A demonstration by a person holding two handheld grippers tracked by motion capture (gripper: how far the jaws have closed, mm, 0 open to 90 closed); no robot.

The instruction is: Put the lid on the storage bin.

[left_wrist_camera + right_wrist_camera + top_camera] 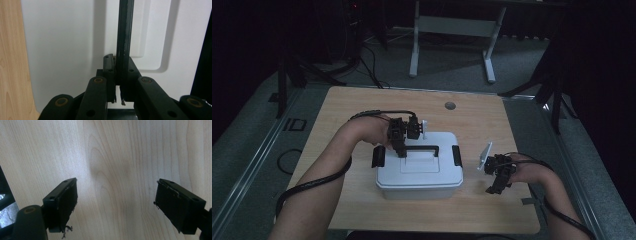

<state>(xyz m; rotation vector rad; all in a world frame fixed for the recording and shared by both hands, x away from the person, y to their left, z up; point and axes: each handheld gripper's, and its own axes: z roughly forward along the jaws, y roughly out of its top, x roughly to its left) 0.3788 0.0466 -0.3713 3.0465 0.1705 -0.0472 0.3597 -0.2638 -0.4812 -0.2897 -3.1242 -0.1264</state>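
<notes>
A white plastic box with a lid stands in the middle of the wooden table. A black carry handle lies across the lid. My left gripper points down at the handle's left end and is shut on it. In the left gripper view the jaws pinch the dark handle bar over the white lid, and my left gripper holds it tight. To the right of the box, my right gripper hovers open over bare wood. The right gripper view has my right gripper with nothing between its jaws.
Black latches sit on the box's left side and right side. A round cable hole is at the table's far edge. A white desk frame stands on the floor beyond. Cables trail off both forearms.
</notes>
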